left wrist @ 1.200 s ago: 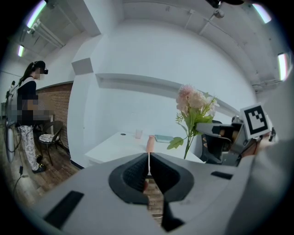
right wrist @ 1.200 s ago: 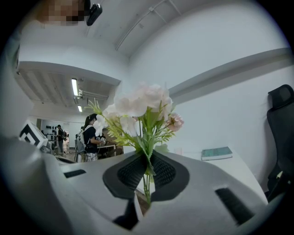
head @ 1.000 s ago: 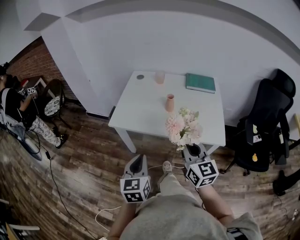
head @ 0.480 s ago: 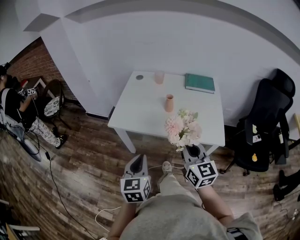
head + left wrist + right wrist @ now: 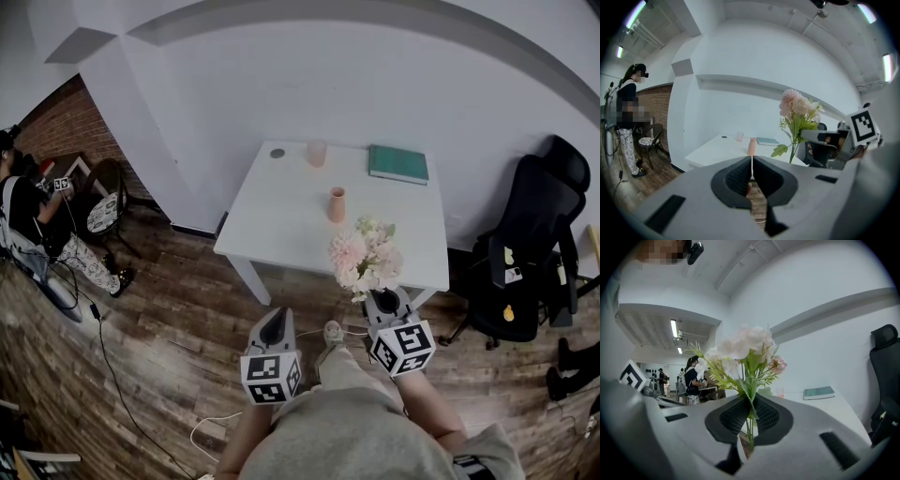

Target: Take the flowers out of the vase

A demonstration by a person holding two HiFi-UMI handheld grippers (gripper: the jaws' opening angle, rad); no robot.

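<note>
Your right hand-held gripper (image 5: pixel 751 416) clamps the flowers (image 5: pixel 366 258) by the stems, out of the vase (image 5: pixel 337 204) on the worktop (image 5: pixel 286 220); your left hand-held gripper (image 5: pixel 751 176) is clenched, empty.

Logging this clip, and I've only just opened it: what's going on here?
A person stands in front of a white table with a claw in each hand. The right claw is shut on the stems of a bunch of pink and white flowers and holds them upright near the table's front edge. The flowers are out of the pink vase, which stands on the table well apart from them. The left claw is shut on nothing, held beside the right one.
</note>
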